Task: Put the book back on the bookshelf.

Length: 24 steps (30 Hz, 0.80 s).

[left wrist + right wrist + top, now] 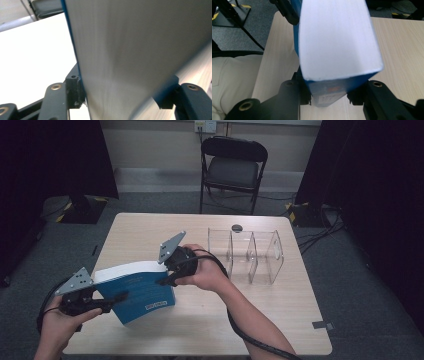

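Thick blue book held above a pale wooden tabletop [280,320].
Grey carpet, a clear divided rack [250,255] and a folding chair [232,167] lie beyond. The book [137,290] tilts, long axis left-to-right. Left tongs [117,297] clamp its near end, right tongs [165,280] its far end, both jaws pressing the covers.

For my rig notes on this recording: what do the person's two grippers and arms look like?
Both grippers are black, each topped by a grey three-cornered plate with small holes. The left gripper and right gripper each trail a thick black cable. In the gripper views the jaws are black linked bars with brass-coloured rivets. The forearms are bare, with no sleeves in the high view. Light beige clothing shows at the edge of the right gripper view.
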Tool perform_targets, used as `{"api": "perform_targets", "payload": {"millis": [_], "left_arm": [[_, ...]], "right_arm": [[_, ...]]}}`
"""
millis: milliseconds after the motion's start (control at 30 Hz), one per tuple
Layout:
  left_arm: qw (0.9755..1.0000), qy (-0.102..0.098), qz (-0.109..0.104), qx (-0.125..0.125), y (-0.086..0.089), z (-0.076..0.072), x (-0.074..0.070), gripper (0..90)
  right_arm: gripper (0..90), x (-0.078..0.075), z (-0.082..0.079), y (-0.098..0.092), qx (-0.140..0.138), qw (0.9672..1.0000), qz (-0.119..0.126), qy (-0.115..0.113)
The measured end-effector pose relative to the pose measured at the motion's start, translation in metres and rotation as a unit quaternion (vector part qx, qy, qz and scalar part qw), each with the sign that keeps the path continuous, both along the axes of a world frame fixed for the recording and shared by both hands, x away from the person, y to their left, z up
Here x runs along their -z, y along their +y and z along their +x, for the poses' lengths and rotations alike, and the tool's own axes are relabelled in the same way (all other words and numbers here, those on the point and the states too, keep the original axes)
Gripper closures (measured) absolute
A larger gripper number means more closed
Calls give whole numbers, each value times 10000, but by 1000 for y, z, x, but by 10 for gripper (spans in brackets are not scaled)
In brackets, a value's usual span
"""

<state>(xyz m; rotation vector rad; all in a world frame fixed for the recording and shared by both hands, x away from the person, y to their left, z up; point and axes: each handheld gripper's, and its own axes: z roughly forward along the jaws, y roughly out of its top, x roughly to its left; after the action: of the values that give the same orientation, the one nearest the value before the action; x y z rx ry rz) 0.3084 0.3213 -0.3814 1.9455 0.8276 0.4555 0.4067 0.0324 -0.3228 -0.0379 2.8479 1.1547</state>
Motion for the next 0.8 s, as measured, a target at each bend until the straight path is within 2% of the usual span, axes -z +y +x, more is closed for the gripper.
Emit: {"api": "perform_targets", "payload": {"millis": [100, 133, 200, 233, 333, 433, 600, 700, 733, 800], "left_arm": [[9998, 144, -121, -103, 7, -2, 4, 414], [9999, 117, -95, -75, 9, -2, 5, 416], [9997, 151, 0, -174, 13, -3, 8, 392], [9996, 197, -10, -190, 14, -3, 10, 364], [9992, 331, 93, -206, 16, -3, 18, 361], [9985, 464, 145, -241, 15, -1, 29, 344], [9969, 651, 346, -262, 9, 4, 54, 343], [9956, 832, 364, -240, 4, 8, 70, 349], [9950, 869, 437, -206, 2, 9, 74, 350], [9948, 913, 410, -182, -2, 10, 80, 352]], "right_arm": [[618, -1, 1, -3, 33, 10000, -22, 19], [618, -1, 2, -4, 34, 10000, -38, 19], [619, -1, 2, -8, 64, 10000, -27, 19], [619, -1, 2, -10, 110, 9999, -44, 38], [620, -1, 4, -17, 246, 9997, -22, 63], [620, -1, 4, -24, 374, 9993, -3, 79], [620, 0, 3, -34, 574, 9983, 27, 137], [620, 0, 3, -39, 681, 9976, 39, 148], [620, 0, 2, -41, 769, 9969, 44, 166], [621, 0, 2, -43, 818, 9966, 46, 130]]}}
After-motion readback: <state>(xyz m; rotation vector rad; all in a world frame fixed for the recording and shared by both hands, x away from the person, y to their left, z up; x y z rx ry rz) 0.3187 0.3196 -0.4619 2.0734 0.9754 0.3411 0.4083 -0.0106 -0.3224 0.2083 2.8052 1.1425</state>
